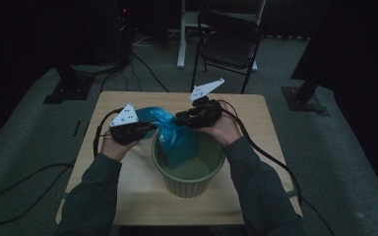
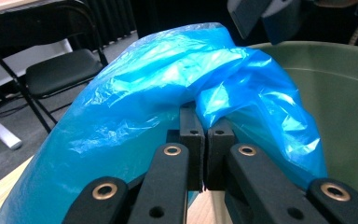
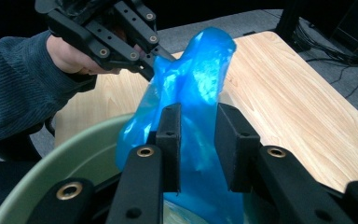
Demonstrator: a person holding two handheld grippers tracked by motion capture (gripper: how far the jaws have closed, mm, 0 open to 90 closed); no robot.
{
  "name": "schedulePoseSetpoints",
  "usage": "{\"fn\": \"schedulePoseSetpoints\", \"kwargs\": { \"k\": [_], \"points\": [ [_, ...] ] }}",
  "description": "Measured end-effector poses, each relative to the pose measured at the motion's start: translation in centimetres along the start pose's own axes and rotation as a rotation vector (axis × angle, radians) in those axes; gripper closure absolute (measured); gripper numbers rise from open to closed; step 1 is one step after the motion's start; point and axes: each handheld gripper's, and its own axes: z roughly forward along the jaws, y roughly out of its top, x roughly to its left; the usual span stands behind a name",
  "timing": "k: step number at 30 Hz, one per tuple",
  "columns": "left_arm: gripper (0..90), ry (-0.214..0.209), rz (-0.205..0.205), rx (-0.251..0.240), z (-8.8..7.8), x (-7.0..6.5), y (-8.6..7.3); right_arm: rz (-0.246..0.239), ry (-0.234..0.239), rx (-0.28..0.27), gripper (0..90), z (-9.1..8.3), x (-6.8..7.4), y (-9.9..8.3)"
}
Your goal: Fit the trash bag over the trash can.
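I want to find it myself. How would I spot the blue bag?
Look at the light wooden table, then the round green plastic bin on it. The crinkly, shiny blue plastic bag hangs over the bin's far rim, the only bright blue thing there.

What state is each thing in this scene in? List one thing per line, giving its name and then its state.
Blue plastic bag: crumpled, partly inside the bin, hanging over its rim.
Green bin: upright on the table.
Left gripper: jaws shut on the bag.
Right gripper: jaws apart, bag between them.
Folding chair: unfolded.
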Motion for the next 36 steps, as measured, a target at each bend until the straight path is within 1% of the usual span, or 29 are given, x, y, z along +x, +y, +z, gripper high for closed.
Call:
{"fn": "schedulePoseSetpoints", "kwargs": {
  "k": [1, 2, 3, 4, 5, 6, 10, 12, 16, 18, 20, 21, 23, 24, 26, 27, 28, 29, 34, 35, 36],
  "points": [
    [88.6, 0.000, 0.000, 0.000, 0.0, 0.0, 0.0, 0.000, 0.000, 0.000, 72.6, 0.0, 0.0, 0.0],
    [88.6, -0.008, 0.014, 0.007, 0.3, -0.3, 0.2, 0.004, -0.004, 0.000, 73.1, -0.2, -0.1, -0.1],
    [88.6, -0.008, 0.014, 0.007, 0.3, -0.3, 0.2, 0.004, -0.004, 0.000, 73.1, -0.2, -0.1, -0.1],
    [88.6, -0.008, 0.014, 0.007, 0.3, -0.3, 0.2, 0.008, -0.010, -0.010, 73.9, -0.6, -0.2, -0.3],
    [88.5, -0.024, 0.031, 0.013, 1.0, -0.9, 0.7, 0.017, -0.013, -0.021, 74.6, -0.9, -0.2, -0.3],
    [88.5, -0.027, 0.037, 0.017, 1.1, -1.0, 0.9, 0.016, -0.015, -0.021, 74.6, -0.9, -0.2, -0.3],
    [88.5, -0.041, 0.055, 0.023, 1.6, -1.5, 1.2, 0.016, -0.014, -0.030, 74.2, -0.8, -0.1, -0.3],
    [88.5, -0.047, 0.063, 0.028, 1.9, -1.7, 1.4, 0.025, -0.011, -0.039, 72.4, -0.8, -0.2, -0.2],
    [88.4, -0.057, 0.077, 0.038, 2.3, -2.0, 1.6, 0.034, 0.000, -0.049, 70.9, -0.7, -0.2, -0.1],
    [88.4, -0.062, 0.082, 0.041, 2.5, -2.2, 1.7, 0.031, 0.006, -0.050, 70.2, -0.6, -0.2, 0.0],
    [88.3, -0.067, 0.084, 0.041, 2.6, -2.4, 1.7, 0.028, 0.006, -0.037, 73.9, -0.5, -0.1, 0.0],
    [88.1, -0.067, 0.086, 0.043, 2.6, -2.4, 1.7, 0.027, 0.004, -0.015, 80.1, -0.4, -0.1, -0.1],
    [87.0, -0.067, 0.091, 0.046, 2.7, -2.5, 1.7, 0.013, -0.017, 0.011, 87.0, -0.3, -0.1, -0.2],
    [86.0, -0.067, 0.091, 0.046, 2.7, -2.6, 1.7, 0.008, -0.022, 0.019, 89.2, -0.3, 0.0, -0.3],
    [84.6, -0.066, 0.087, 0.041, 2.7, -2.6, 1.7, 0.001, -0.028, 0.027, 90.0, -0.3, 0.0, -0.4],
    [81.3, -0.066, 0.087, 0.041, 2.7, -2.6, 1.7, 0.001, -0.028, 0.027, 90.0, -0.3, 0.0, -0.4],
    [81.3, -0.066, 0.083, 0.036, 2.6, -2.6, 1.6, -0.001, -0.043, 0.039, 90.0, -0.4, 0.1, -0.7],
    [77.4, -0.065, 0.081, 0.035, 2.5, -2.6, 1.6, 0.002, -0.053, 0.047, 90.0, -0.5, 0.1, -0.9],
    [70.2, -0.065, 0.060, 0.022, 1.8, -2.4, 1.3, 0.006, -0.064, 0.059, 90.0, -0.8, -0.2, -1.6],
    [70.2, -0.056, 0.046, 0.016, 1.3, -2.1, 1.0, 0.007, -0.068, 0.061, 90.0, -0.8, -0.3, -1.7],
    [68.1, -0.050, 0.041, 0.013, 1.0, -1.9, 0.9, 0.013, -0.073, 0.069, 90.0, -0.9, -0.5, -2.2]
  ]
}}
